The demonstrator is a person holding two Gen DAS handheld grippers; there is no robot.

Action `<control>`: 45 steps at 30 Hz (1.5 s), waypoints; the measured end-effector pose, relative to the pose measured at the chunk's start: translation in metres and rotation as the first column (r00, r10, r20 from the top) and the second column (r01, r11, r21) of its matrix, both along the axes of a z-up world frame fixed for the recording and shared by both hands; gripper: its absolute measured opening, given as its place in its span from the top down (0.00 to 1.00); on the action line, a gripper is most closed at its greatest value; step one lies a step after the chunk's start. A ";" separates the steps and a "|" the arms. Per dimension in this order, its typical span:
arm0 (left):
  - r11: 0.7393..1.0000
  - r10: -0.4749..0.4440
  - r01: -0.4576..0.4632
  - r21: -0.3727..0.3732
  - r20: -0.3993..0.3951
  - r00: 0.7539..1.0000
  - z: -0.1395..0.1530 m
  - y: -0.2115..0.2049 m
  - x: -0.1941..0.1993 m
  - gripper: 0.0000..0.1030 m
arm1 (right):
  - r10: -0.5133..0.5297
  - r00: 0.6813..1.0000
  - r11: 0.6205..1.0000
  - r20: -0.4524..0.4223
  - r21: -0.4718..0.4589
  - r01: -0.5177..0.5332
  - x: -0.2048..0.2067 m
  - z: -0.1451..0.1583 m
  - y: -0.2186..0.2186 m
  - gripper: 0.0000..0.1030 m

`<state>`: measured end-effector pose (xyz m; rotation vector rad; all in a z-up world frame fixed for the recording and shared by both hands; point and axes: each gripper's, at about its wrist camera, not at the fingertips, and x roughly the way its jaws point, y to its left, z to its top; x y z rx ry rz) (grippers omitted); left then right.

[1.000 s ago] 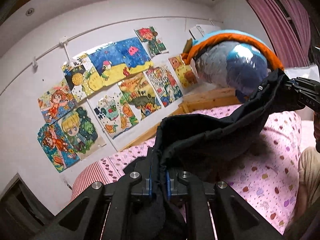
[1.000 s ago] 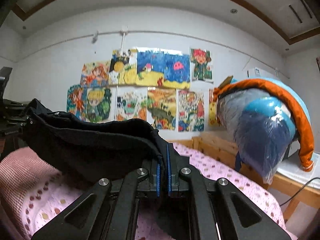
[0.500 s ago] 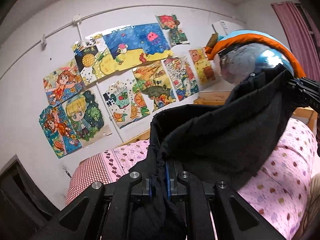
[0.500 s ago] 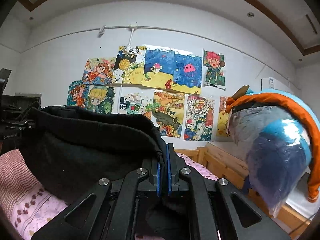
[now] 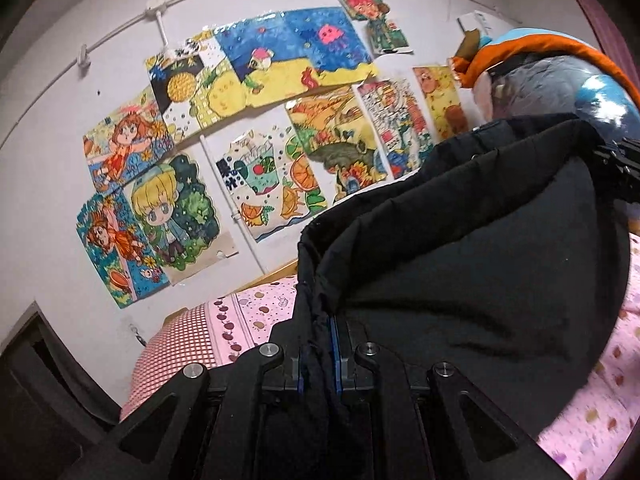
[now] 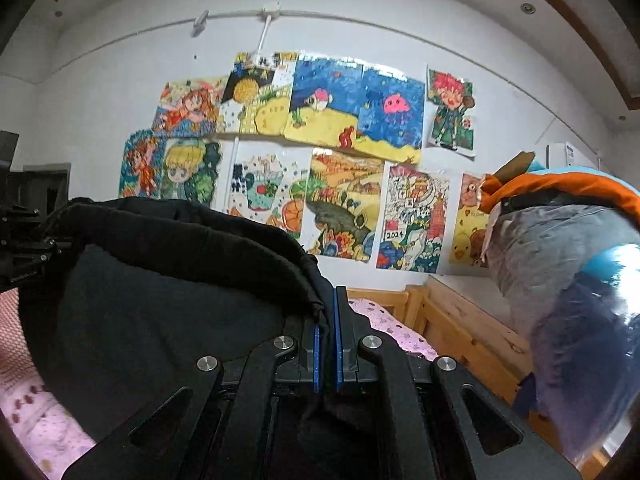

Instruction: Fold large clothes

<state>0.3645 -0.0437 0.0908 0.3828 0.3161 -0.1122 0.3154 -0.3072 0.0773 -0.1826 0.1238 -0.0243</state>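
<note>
- The left claw (image 5: 319,350) is pinching the edge of a big black cloth (image 5: 472,248). Its two blue pads are pressed onto the cloth, which bunches up between them.
- The right claw (image 6: 327,334) is pinching the other end of the same cloth. Its pads are squeezed tight on a fold of it.
- The cloth hangs in the air between the two claws, over the bed (image 5: 256,308). Its top edge runs from one claw to the other and sags a little.
- In the left view, the right claw shows far off at the right edge, with the cloth reaching up to it.
- In the right view, the left claw shows far off at the left edge, with the cloth reaching over to it.
- The bed has a pink sheet (image 6: 44,428) with small spots. A red and white checked patch (image 5: 180,340) lies at one end.
- The bed has a wood frame (image 6: 460,320).
- Bright drawings (image 6: 320,120) are stuck all over the white wall (image 5: 48,120) behind the bed.
- A big stuffed bag (image 6: 568,264) stands at the right, near the bed. It is shiny grey and blue, with an orange band over the top.
- A pink curtain (image 5: 596,8) shows in the top right corner of the left view.
</note>
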 end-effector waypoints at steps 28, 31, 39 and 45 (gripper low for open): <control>0.996 0.050 -0.065 -0.053 -0.245 0.968 -0.092 -0.005 0.149 0.87 | -0.057 0.945 0.996 -0.321 -0.083 0.031 0.200 -0.119 0.014 0.95; 0.993 0.048 -0.075 -0.089 -0.266 0.963 -0.091 -0.002 0.150 0.84 | -0.041 0.943 0.998 -0.330 -0.059 0.023 0.200 -0.123 0.011 0.94; 0.966 0.080 -0.130 -0.225 -0.216 0.973 -0.072 0.017 0.142 0.19 | 0.001 0.958 1.000 -0.286 0.005 0.001 0.183 -0.111 0.004 0.60; 0.949 0.055 -0.088 -0.304 -0.115 0.992 -0.055 0.027 0.111 0.08 | 0.106 0.975 0.994 -0.193 0.033 -0.101 0.141 -0.089 0.008 0.30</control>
